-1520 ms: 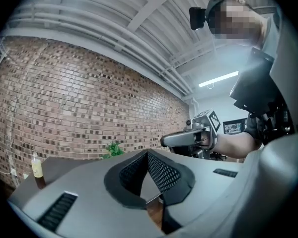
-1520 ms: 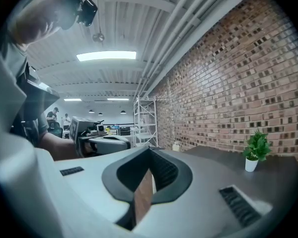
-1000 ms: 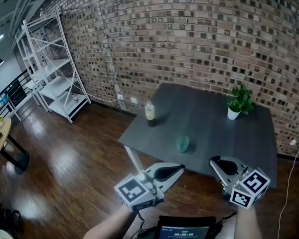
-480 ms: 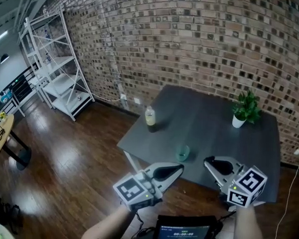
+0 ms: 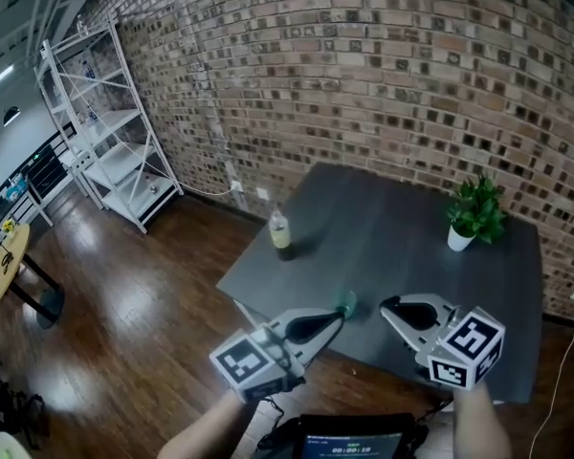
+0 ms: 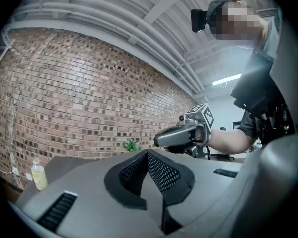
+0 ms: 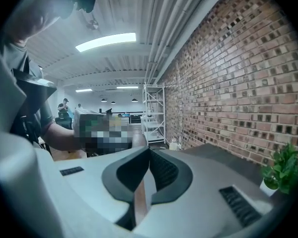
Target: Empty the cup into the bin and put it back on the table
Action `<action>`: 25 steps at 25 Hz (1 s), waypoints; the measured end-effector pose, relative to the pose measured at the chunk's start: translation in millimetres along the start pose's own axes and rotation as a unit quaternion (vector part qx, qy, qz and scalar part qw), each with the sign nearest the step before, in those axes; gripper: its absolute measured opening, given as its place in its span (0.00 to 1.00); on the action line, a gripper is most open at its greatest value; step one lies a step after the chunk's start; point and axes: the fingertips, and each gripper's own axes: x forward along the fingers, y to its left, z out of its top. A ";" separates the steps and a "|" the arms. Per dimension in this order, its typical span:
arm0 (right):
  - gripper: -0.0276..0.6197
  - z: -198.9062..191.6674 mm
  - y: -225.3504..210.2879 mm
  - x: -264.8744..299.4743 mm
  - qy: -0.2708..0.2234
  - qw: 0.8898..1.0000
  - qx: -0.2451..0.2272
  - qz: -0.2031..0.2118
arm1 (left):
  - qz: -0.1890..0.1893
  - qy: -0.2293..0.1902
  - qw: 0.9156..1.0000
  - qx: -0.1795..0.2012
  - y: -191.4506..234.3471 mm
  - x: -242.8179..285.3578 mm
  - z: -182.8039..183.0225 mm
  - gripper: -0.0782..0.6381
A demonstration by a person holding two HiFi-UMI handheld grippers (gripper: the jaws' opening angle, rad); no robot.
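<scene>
**Reaching for the cup, both grippers empty**

A green cup (image 5: 347, 303) stands near the front edge of the dark table (image 5: 411, 247), just beyond the left gripper (image 5: 335, 317). It and the right gripper (image 5: 389, 307) are closed on nothing. Next, one probably must open around the cup.

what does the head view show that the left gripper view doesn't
Only the head view: the cup near the front edge of the table, and the shelf. Only the left gripper view: the ceiling pipes and the person's head camera. Both: the table, the bottle, the plant, the right gripper and the brick wall.
</scene>
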 end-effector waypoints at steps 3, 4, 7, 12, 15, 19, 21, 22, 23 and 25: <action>0.08 -7.7 -7.3 10.5 0.018 1.000 0.009 0.006 | -0.002 0.003 1.000 -0.005 13.1 1.6 -1.5 0.10; 0.18 -9.4 -11.2 14.7 0.024 1.000 0.009 0.005 | -0.002 0.003 1.000 -0.009 18.7 2.8 -2.4 0.10; 0.21 -16.0 -19.5 27.1 0.039 0.999 0.017 0.001 | -0.007 0.005 1.000 -0.017 32.5 5.1 -8.4 0.10; 0.27 -35.2 -32.3 47.4 0.075 0.997 0.025 -0.008 | -0.016 0.004 0.999 -0.031 52.0 4.5 -18.7 0.10; 0.32 -48.8 -40.9 60.9 0.089 0.995 0.034 -0.011 | -0.012 0.010 0.999 -0.035 66.1 2.3 -27.7 0.10; 0.38 -70.7 -46.7 79.1 0.110 0.993 0.050 -0.013 | -0.008 0.024 0.999 -0.037 82.0 -0.2 -41.7 0.10; 0.38 -79.3 -49.8 88.3 0.112 0.992 0.058 -0.016 | -0.003 0.034 0.998 -0.057 90.3 -1.4 -55.2 0.10; 0.38 -83.0 -51.8 93.1 0.111 0.992 0.063 -0.016 | 0.002 0.039 0.997 -0.069 95.3 -1.9 -62.3 0.10; 0.38 -87.8 -53.4 97.6 0.113 0.991 0.067 -0.014 | 0.009 0.044 0.996 -0.078 99.6 -2.3 -68.7 0.10; 0.45 -100.6 -55.7 104.4 0.126 0.989 0.072 -0.008 | 0.021 0.049 0.995 -0.087 105.5 -2.6 -80.3 0.10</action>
